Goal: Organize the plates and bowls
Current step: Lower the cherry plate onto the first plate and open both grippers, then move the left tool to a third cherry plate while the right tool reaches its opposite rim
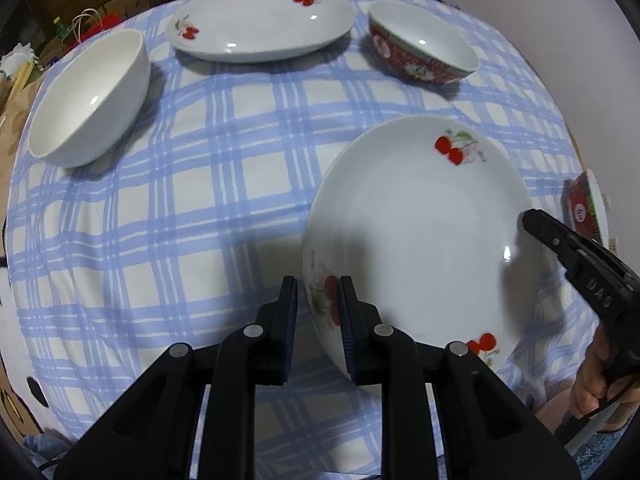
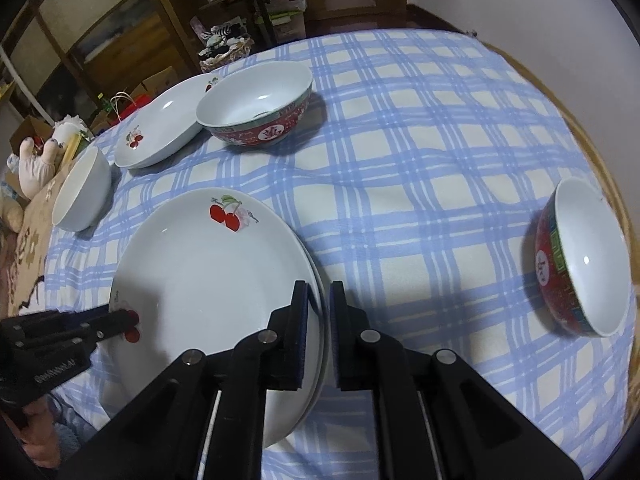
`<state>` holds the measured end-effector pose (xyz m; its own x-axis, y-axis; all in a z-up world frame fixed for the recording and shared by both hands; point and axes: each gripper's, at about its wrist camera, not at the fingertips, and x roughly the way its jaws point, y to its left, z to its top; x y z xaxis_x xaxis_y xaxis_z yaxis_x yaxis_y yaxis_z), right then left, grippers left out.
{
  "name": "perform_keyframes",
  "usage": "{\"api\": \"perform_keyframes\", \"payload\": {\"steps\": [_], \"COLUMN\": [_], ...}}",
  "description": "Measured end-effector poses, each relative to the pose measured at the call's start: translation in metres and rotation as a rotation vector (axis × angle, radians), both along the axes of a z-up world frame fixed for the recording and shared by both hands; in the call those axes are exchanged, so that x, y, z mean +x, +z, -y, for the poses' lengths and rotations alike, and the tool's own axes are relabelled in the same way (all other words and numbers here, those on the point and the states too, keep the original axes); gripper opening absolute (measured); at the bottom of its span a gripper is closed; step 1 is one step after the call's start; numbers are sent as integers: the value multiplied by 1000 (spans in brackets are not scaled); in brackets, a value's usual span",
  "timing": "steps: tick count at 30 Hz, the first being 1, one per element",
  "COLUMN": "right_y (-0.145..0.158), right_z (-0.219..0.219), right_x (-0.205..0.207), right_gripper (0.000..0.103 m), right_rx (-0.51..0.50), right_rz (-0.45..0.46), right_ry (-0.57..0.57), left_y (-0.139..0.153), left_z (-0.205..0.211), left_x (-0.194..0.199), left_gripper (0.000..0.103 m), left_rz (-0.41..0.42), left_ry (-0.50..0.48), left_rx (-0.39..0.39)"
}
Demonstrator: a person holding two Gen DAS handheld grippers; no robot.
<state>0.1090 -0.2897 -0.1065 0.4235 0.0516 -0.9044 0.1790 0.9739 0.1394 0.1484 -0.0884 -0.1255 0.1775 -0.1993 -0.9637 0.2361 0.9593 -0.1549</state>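
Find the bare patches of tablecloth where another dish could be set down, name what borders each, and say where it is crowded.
Widest bare patch: between the near red bowl, the far red bowl and the near cherry plate. Another lies between the white bowl, the far cherry plate and that near plate. Crowded: the near plate's rim, straddled by the left gripper and right gripper.
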Motion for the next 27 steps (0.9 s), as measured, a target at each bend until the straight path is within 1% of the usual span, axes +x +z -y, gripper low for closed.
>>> {"api": "perform_keyframes", "payload": {"steps": [2,5,8,9,10,12,14,16,17,18,19,20,21,22,23,24,25,26,27], "right_y": [1,3,9,11,14,20,27,35,39,42,45,48,51,53,56,59,62,63,67], "right_z": [-2,0,4,6,7,9,8,4,1,0,-2,-3,-5,-6,-8,-10,-11,-12,-12], "right_x": [-1,-3,-6,-7,-8,-10,-10,-8,-6,-5,-3,-1,2,3,6,10,14,17,23], "right_gripper": [10,10,10,10,13,14,14,15,17,25,31,42,48,49,49,52,56,67,74], "right_rx": [-23,-17,-10,-6,2,21,26,8,-4,-10,-11,-10,-11,-15,-25,-34,-35,-33,-25], "right_rz": [9,14,25,32,39,55,73,88,95,101,108,116,126,129,134,138,142,145,152], "right_ry": [3,-13,-34,-45,-52,-64,-61,-34,-25,-21,-16,-10,-3,1,8,13,15,16,18], "left_y": [5,11,16,18,20,27,34,43,47,49,52,56,58,61,63,68,72,76,80], "left_z": [1,2,1,1,-1,-3,-6,-12,-17,-19,-21,-24,-25,-29,-33,-38,-40,-42,-46], "left_x": [1,1,1,0,-1,-2,-1,0,2,3,6,8,11,15,17,22,26,30,35], "left_gripper": [21,21,21,21,21,22,28,39,43,50,53,55,60,68,73,82,87,87,87], "left_rz": [17,38,44,52,59,83,104,125,137,149,165,182,187,189,189,189,190,192,195], "left_ry": [-2,-3,1,0,-1,-3,-2,0,3,6,9,9,8,11,16,25,31,37,44], "left_rx": [-8,-3,-15,-11,-5,10,14,-1,-12,-11,2,29,49,66,67,62,59,60,61]}}
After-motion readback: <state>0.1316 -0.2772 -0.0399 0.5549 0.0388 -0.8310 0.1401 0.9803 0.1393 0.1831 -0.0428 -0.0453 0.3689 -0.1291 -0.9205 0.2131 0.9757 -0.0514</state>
